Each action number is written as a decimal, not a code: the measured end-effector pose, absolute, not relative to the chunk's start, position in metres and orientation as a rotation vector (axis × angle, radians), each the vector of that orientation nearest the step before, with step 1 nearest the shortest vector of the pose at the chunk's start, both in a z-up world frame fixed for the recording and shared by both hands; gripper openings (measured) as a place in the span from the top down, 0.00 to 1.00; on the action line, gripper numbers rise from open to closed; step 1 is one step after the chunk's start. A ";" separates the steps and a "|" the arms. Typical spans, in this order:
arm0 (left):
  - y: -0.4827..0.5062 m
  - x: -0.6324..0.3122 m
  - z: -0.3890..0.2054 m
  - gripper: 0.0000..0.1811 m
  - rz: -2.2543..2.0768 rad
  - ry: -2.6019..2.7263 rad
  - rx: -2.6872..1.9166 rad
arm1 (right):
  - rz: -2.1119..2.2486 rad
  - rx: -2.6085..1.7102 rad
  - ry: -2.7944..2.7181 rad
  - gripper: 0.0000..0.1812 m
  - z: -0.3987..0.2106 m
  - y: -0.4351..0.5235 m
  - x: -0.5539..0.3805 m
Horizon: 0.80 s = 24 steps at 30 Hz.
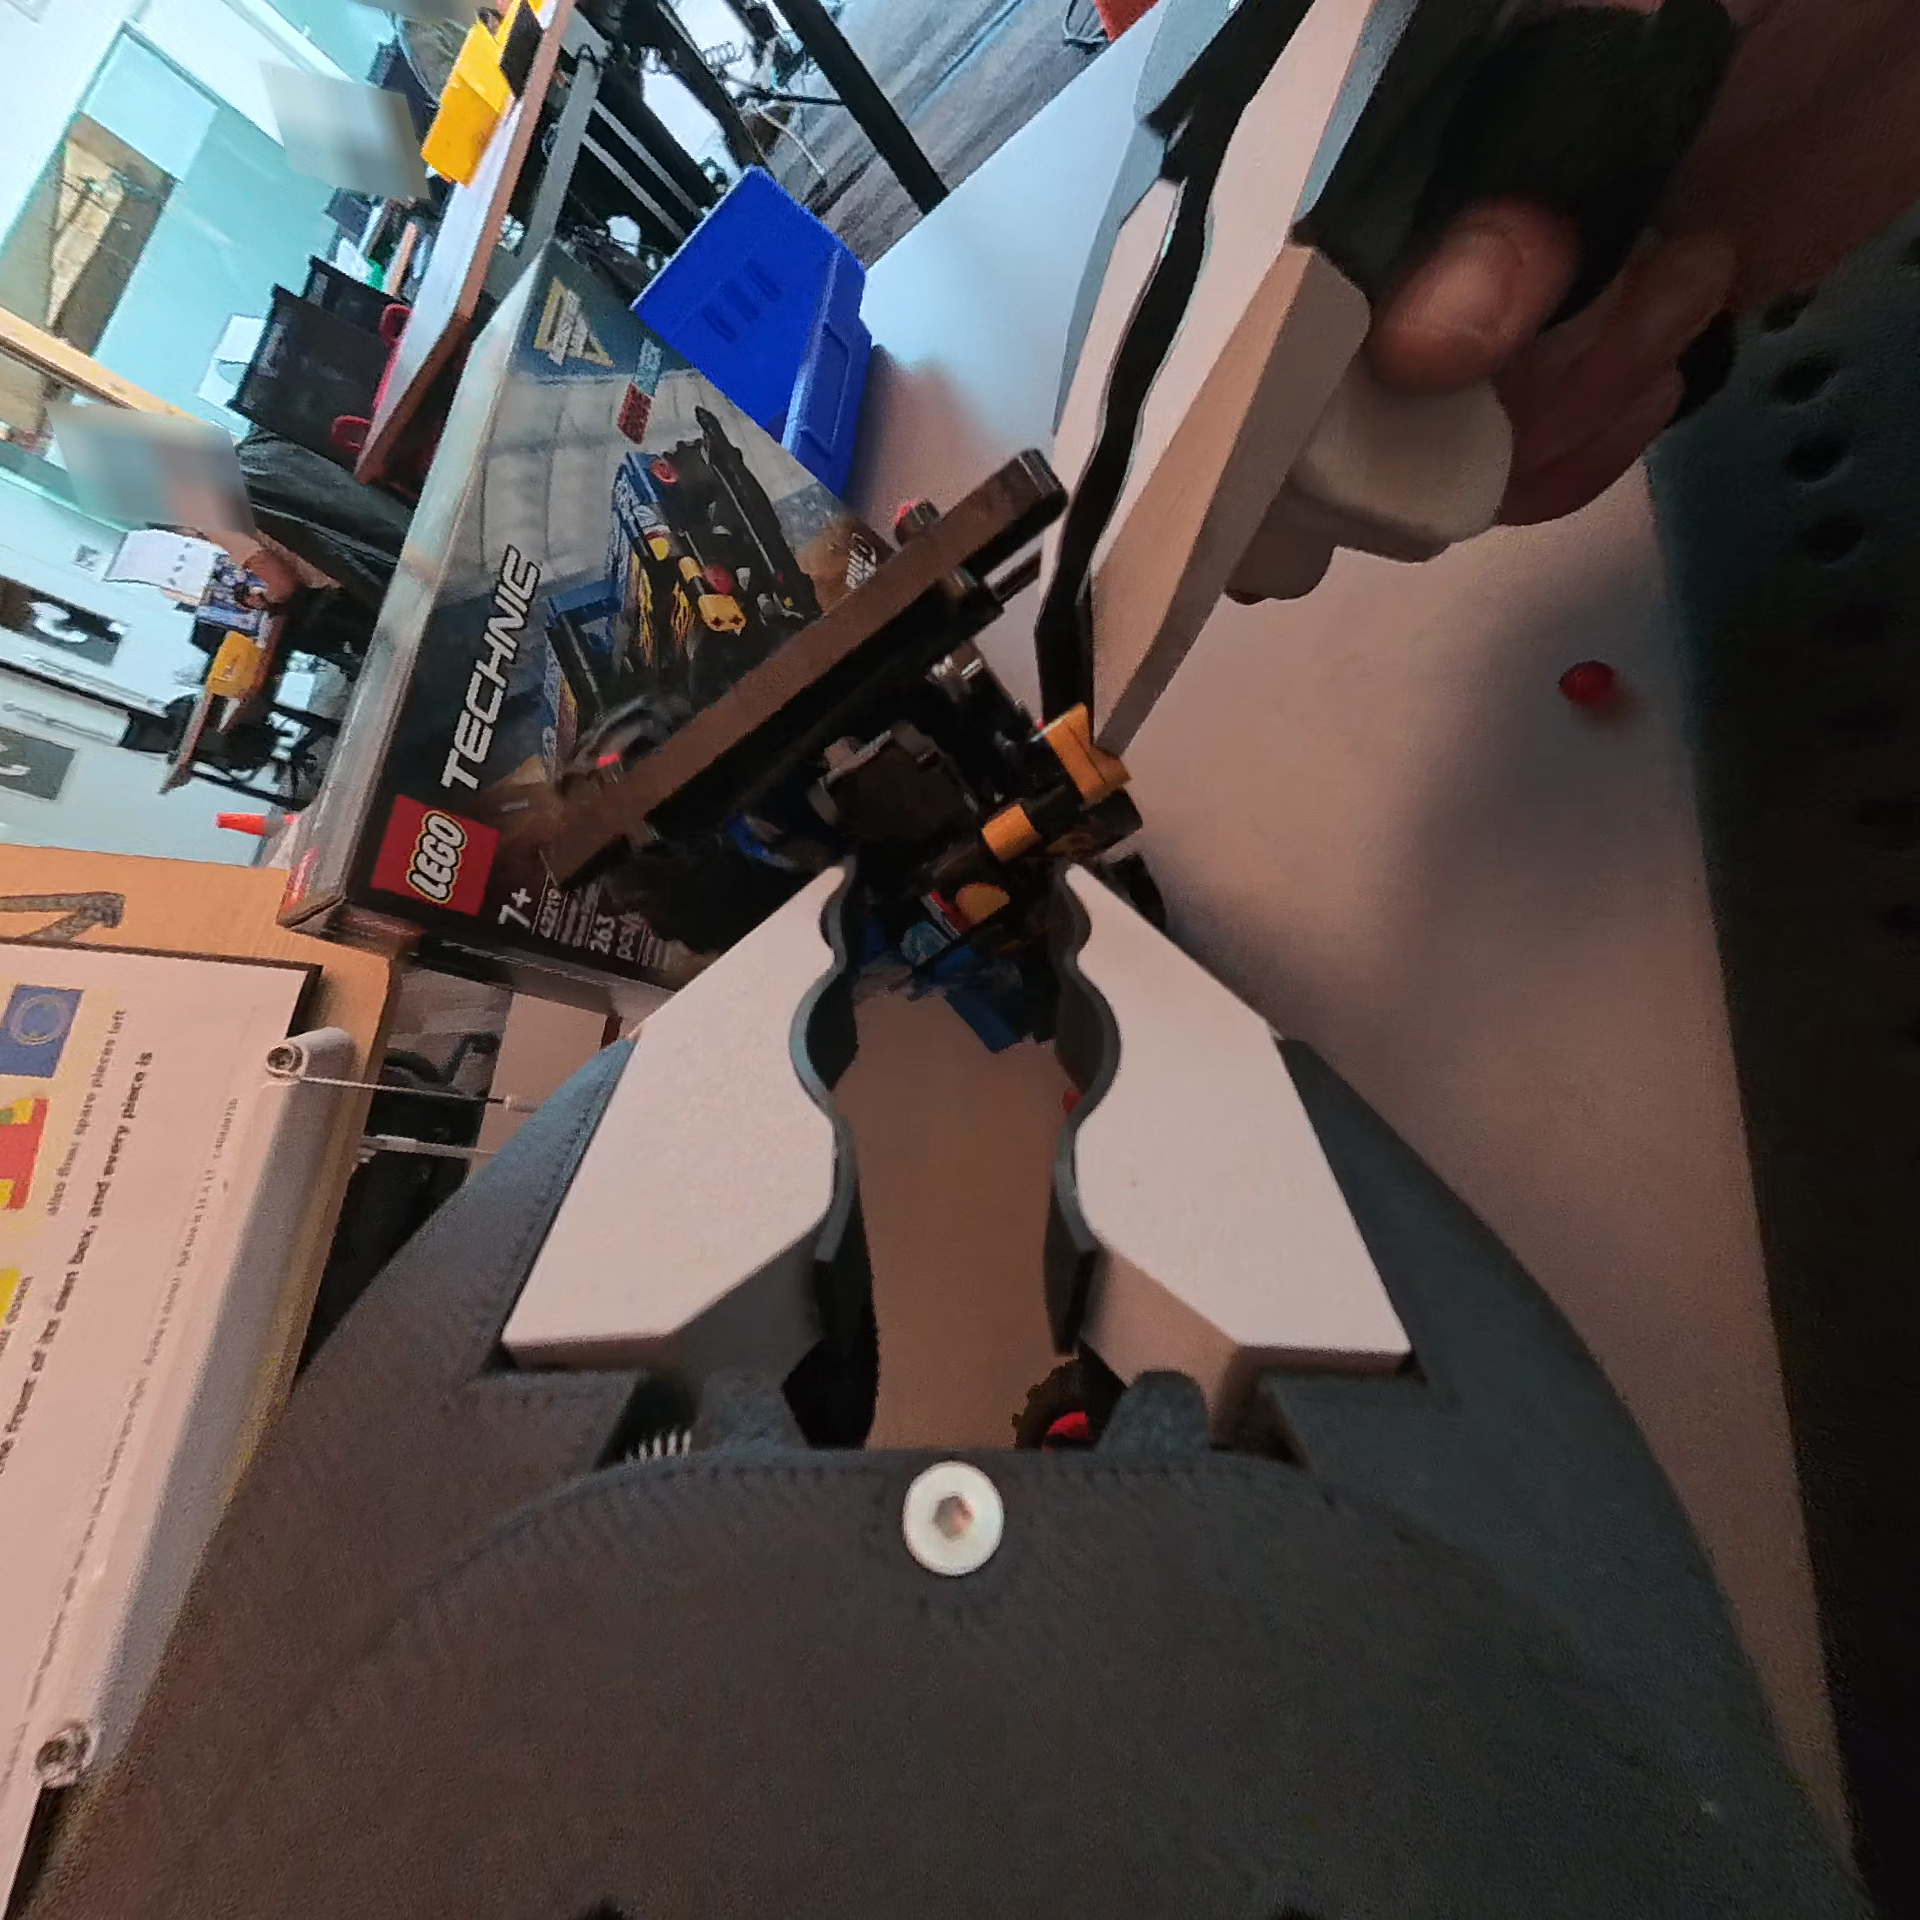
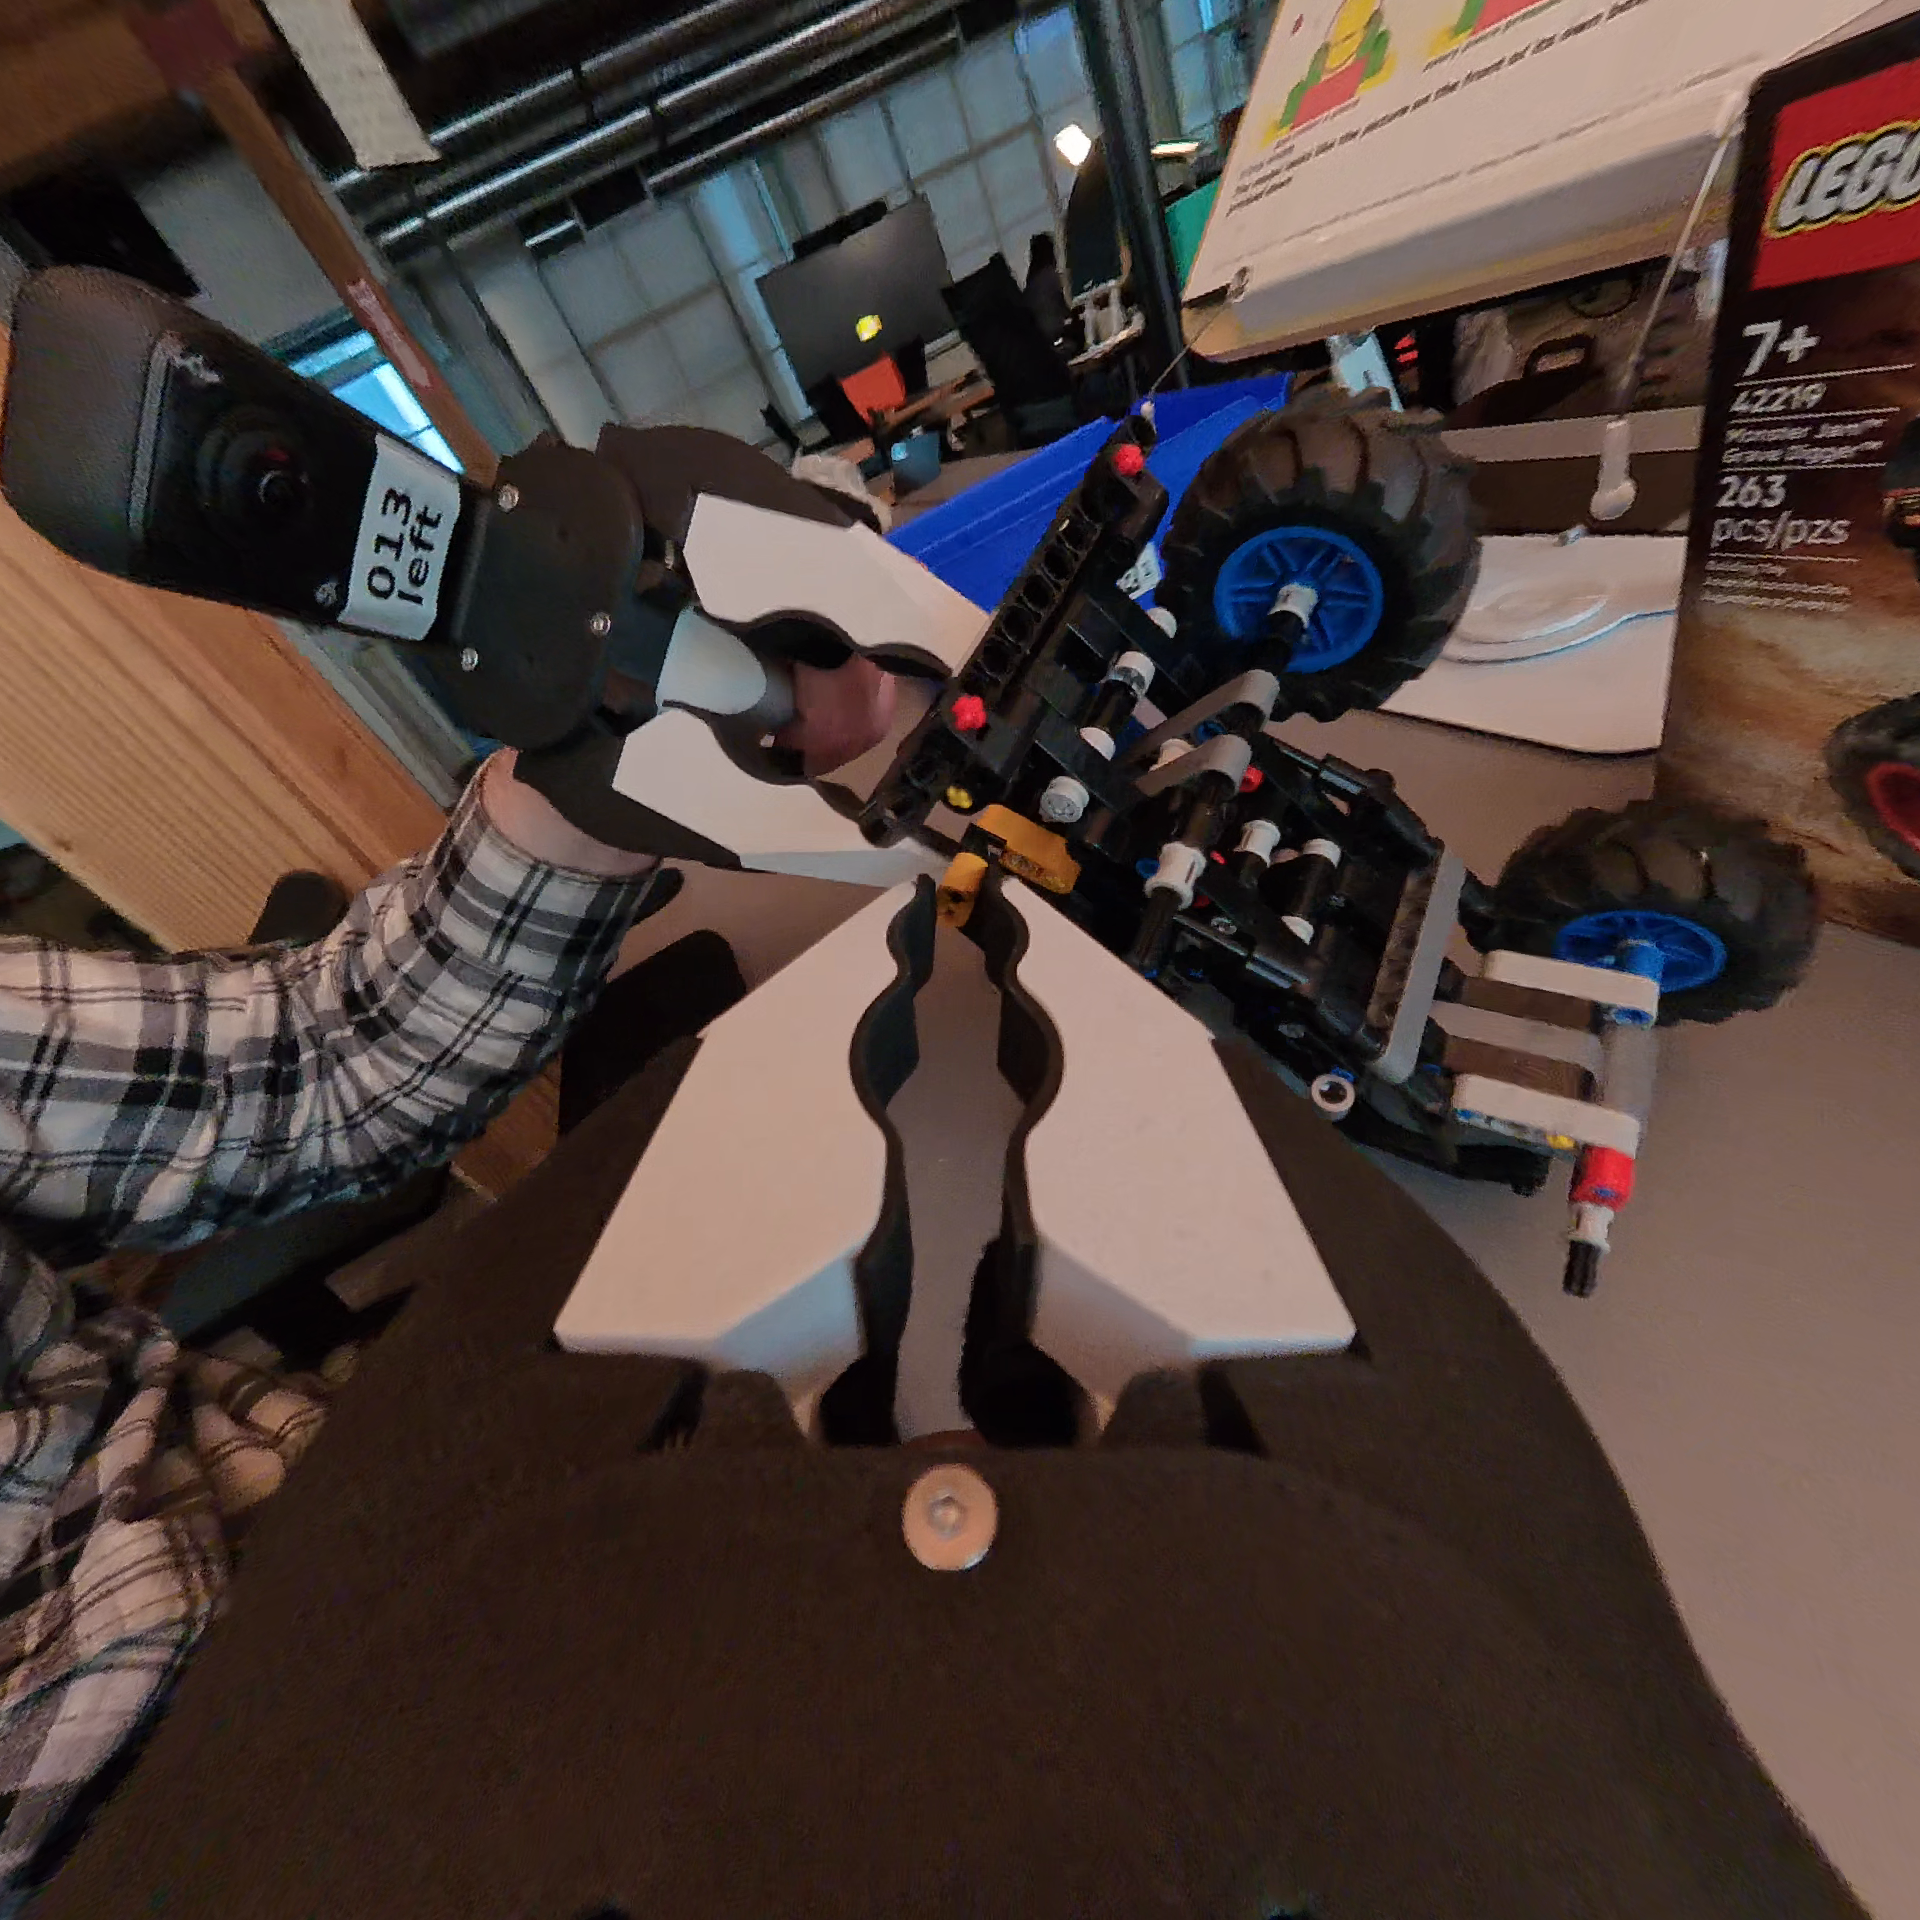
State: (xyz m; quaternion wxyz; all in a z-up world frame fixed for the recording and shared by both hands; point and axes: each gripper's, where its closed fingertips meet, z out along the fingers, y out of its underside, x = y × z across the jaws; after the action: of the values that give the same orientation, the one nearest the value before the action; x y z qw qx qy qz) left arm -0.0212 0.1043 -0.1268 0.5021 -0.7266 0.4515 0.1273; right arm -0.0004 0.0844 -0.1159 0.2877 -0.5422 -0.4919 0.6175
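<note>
The left claw (image 2: 894, 769) grips the toy truck chassis (image 2: 1226, 831), tilted on the bench (image 2: 1766, 1195). The right claw (image 2: 961, 896) seems clamped on its yellow connector (image 2: 1023, 847); hold the frame steady, move the connector gently.

- Daylight is coming in softly from windows far behind, leaving both wrist views fairly dim and warm-toned.
- The wide-angle lenses are bending straight lines strongly toward the edges.
- The background is showing soft and slightly smeared.
- A pale tabletop (image 1: 1351, 935) is glaring mildly, and shadows are staying faint.
</note>
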 end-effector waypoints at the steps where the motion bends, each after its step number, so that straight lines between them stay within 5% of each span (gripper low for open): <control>1: 0.105 -0.022 -0.127 0.82 0.314 1.072 -1.751 | 1.630 -1.454 -1.297 0.96 -0.116 0.084 -0.001; 19: 0.094 -0.017 -0.147 0.90 0.493 1.022 -1.660 | 1.599 -1.508 -1.213 0.96 -0.134 0.078 -0.010; 24: 0.089 -0.025 -0.155 0.81 0.531 1.066 -1.662 | 1.606 -1.484 -1.276 0.97 -0.135 0.087 -0.003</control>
State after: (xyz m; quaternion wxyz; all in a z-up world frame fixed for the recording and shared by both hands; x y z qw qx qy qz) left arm -0.0255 0.0886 -0.1554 0.5213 -0.6936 0.4450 0.2218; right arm -0.0025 0.0873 -0.1349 0.3003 -0.5592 -0.4808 0.6050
